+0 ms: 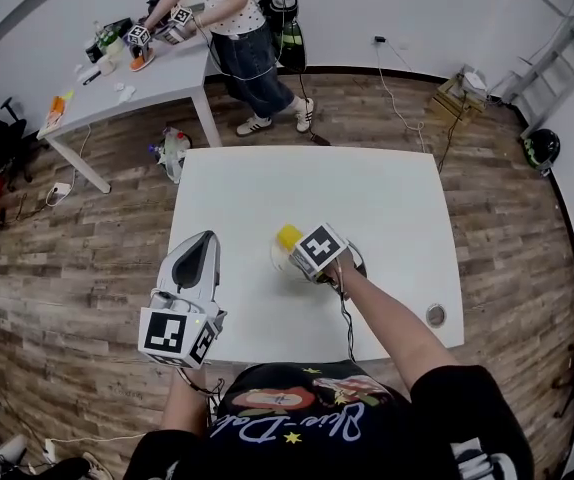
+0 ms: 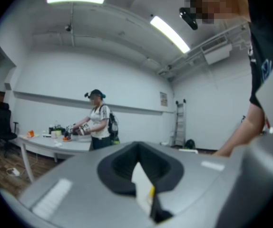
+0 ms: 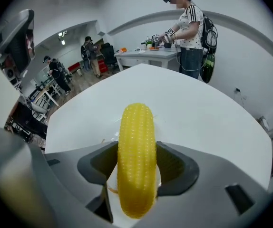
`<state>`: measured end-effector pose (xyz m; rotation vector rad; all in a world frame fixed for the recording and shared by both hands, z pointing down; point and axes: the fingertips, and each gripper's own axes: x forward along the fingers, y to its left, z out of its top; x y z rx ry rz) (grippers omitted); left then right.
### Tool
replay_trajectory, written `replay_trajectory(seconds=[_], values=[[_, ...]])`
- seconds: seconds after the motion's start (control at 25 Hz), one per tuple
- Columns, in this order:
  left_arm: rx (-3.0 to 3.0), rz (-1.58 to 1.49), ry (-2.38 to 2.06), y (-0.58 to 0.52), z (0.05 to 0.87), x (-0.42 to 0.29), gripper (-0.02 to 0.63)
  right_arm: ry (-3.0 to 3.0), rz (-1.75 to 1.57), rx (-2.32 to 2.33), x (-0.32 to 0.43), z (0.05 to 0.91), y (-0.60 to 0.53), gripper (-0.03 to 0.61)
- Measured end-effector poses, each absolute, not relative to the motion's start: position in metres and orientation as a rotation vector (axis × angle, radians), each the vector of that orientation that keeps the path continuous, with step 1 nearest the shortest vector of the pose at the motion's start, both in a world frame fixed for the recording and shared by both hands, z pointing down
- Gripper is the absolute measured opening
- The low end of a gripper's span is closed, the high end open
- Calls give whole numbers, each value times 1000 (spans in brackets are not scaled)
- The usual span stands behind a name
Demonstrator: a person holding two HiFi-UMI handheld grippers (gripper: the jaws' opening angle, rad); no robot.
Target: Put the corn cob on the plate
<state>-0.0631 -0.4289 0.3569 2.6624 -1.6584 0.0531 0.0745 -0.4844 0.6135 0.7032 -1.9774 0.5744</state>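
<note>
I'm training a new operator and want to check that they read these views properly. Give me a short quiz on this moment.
1. Which gripper's jaws clamp the corn cob?
2. True or false: the left gripper has its jaws wide apart.
3. The table is: A white, B black, C green.
Key: 1 the right gripper; 2 false, they are together with nothing between them; 3 A.

My white table stands on a wood floor. On it lie a pale plate near the middle (only its left rim shows) and a small round disc by its right front corner.
</note>
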Motion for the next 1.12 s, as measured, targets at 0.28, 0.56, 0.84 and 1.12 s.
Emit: replay_trajectory(seconds=[0.28,0.56,0.84,1.12], values=[[2637,56,-1683,-425,360,-74,3,-1976,460,702,68,616,-488,241],[2626,63,-1698,-417,359,-85,3,-2122,405,791,63,596,-493,242],[2694,59,-1649,-413,354,-75,3,-2526,323,1102,85,480,-481,241],[2760,33,-1537,-417,352,-51,3,-2663,229,1527,130,392,-429,15]])
